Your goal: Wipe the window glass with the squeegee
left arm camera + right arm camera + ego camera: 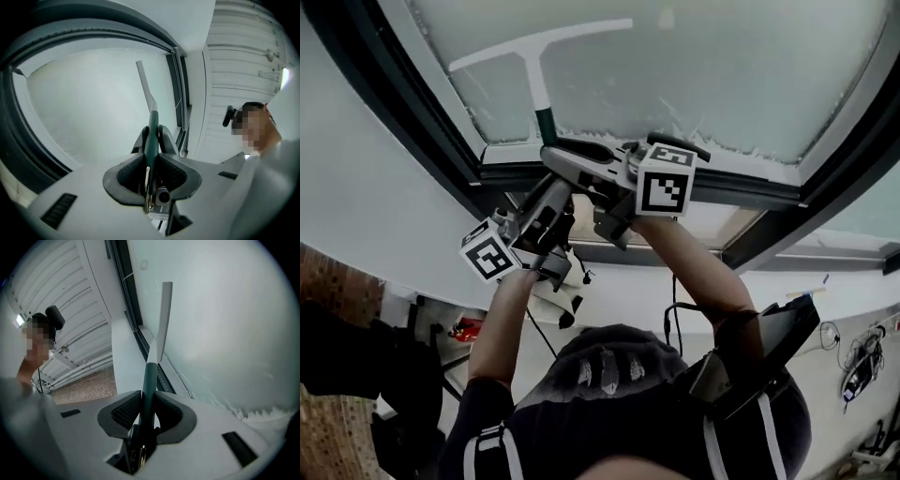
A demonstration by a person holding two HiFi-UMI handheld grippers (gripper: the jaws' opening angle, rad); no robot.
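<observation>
A squeegee [536, 58] with a white T-shaped head and dark green handle lies against the frosted window glass [722, 66]. Its blade sits high on the pane in the head view. Both grippers clamp the green handle just below the pane's lower edge. My left gripper [546, 208] is shut on the handle [152, 136], seen edge-on between its pads. My right gripper [598, 169] is shut on the same handle [148, 380], with the white blade [164, 319] rising ahead along the glass. Foam or frost [262, 416] clings to the pane's lower edge.
A dark window frame [441, 122] borders the pane at left and below. A grey sill bar [741, 187] runs beneath the glass. A second pane [862, 216] lies at right. Cables [862, 370] hang on the white wall at the lower right.
</observation>
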